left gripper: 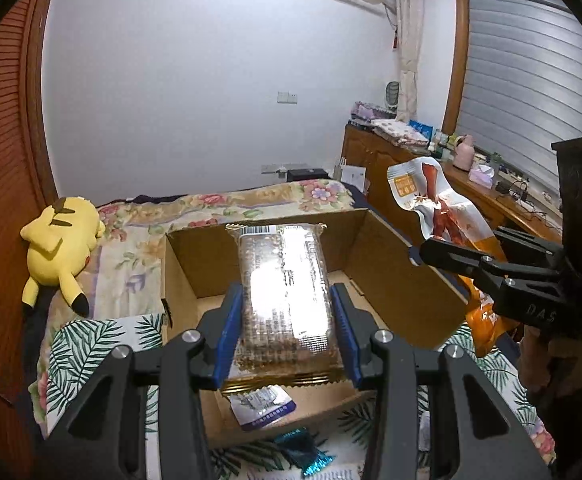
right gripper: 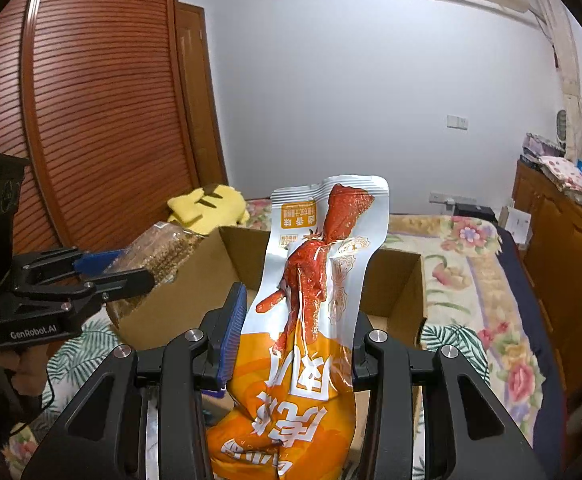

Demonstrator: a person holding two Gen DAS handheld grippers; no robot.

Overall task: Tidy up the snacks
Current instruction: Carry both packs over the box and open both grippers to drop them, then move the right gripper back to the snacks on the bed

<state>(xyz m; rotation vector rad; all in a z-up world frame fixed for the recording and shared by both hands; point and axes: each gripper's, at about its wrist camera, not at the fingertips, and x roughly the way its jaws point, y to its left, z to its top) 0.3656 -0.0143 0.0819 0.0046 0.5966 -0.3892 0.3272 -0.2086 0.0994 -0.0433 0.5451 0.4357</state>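
Note:
My left gripper (left gripper: pixel 287 312) is shut on a clear pack of brown crackers (left gripper: pixel 285 292), held lengthwise over the open cardboard box (left gripper: pixel 391 264) on the bed. My right gripper (right gripper: pixel 291 320) is shut on a tall orange and white pouch (right gripper: pixel 311 300) printed with a red chicken foot, upright above the same box (right gripper: pixel 403 300). In the left wrist view the right gripper (left gripper: pixel 463 256) and its pouch (left gripper: pixel 435 196) hang at the box's right wall. In the right wrist view the left gripper (right gripper: pixel 123 272) holds the crackers (right gripper: pixel 163 256) at the box's left corner.
A yellow plush toy (left gripper: pixel 59 252) lies on the floral bedspread (left gripper: pixel 131 240) left of the box. A purple-edged packet (left gripper: pixel 263 404) and a teal wrapper (left gripper: pixel 307 452) lie near the box's front. A wooden dresser (left gripper: pixel 375 160) stands to the right, a slatted wardrobe (right gripper: pixel 103 120) on the left.

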